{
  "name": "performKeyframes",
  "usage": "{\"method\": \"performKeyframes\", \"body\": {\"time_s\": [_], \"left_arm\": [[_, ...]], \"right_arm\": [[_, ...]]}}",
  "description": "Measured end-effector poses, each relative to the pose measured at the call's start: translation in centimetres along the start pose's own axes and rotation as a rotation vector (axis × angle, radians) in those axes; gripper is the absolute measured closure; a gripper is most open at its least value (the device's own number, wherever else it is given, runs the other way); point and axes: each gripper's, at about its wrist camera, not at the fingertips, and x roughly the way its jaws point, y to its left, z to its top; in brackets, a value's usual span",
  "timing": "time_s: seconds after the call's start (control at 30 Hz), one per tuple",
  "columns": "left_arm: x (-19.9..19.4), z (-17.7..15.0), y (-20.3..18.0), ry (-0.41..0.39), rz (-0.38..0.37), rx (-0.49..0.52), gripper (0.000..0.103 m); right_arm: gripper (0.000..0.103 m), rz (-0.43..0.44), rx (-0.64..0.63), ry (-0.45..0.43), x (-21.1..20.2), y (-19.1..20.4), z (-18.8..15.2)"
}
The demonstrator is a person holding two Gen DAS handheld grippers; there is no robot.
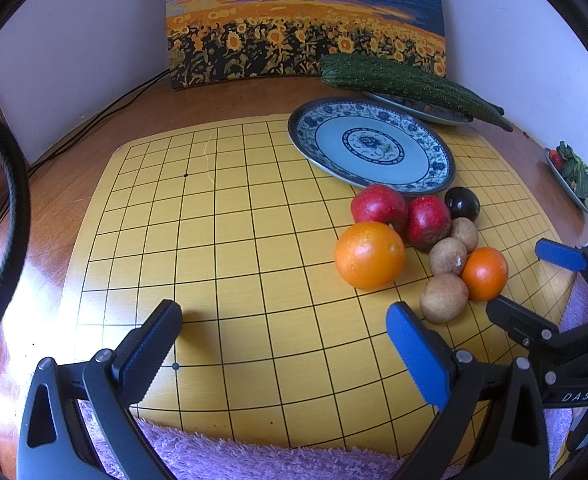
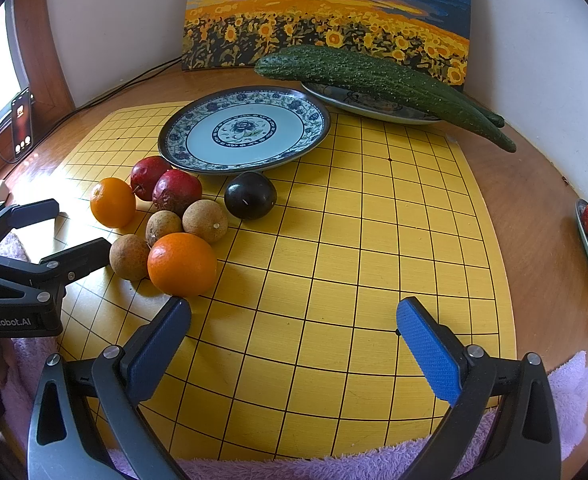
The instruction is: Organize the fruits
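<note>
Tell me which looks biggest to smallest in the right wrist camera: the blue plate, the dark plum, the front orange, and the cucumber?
1. Cucumber, which looks longest
2. Blue plate, nearly as wide, so these two are close
3. Front orange
4. Dark plum

The orange is nearer the camera, so its lead over the plum is unsure.

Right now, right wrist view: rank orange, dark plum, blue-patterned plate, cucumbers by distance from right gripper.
From the right gripper:
1. Orange, beside its left finger.
2. Dark plum, mid-board.
3. Blue-patterned plate, behind the fruit.
4. Cucumbers, far back on another plate.
</note>
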Motion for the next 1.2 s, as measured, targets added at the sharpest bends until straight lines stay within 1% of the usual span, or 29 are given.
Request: {"method": "performKeyframes", "body": {"time_s": [0.4, 0.67, 0.9, 1.2], "left_arm": [[0.02, 0.03, 0.0, 0.001, 0.0, 0.0, 0.0], [0.15, 0.02, -0.12, 0.002, 0.0, 0.0, 0.0], [0.15, -0.01, -0.16, 0.002, 0.002, 0.0, 0.0], [0.28, 0.06, -0.18, 0.007, 0.002, -0.001, 0.0]], "right_arm": [[0.0, -0.001, 0.001, 0.001, 0.03, 0.03, 0.02], [0.0, -0.008, 0.014, 0.029, 0.0, 0.09, 0.14], [0.0, -0.006, 0.009, 0.031, -0.17, 0.5, -0.09], [0.0, 0.008, -0.008, 0.054, -0.25, 0.73, -0.07]]}}
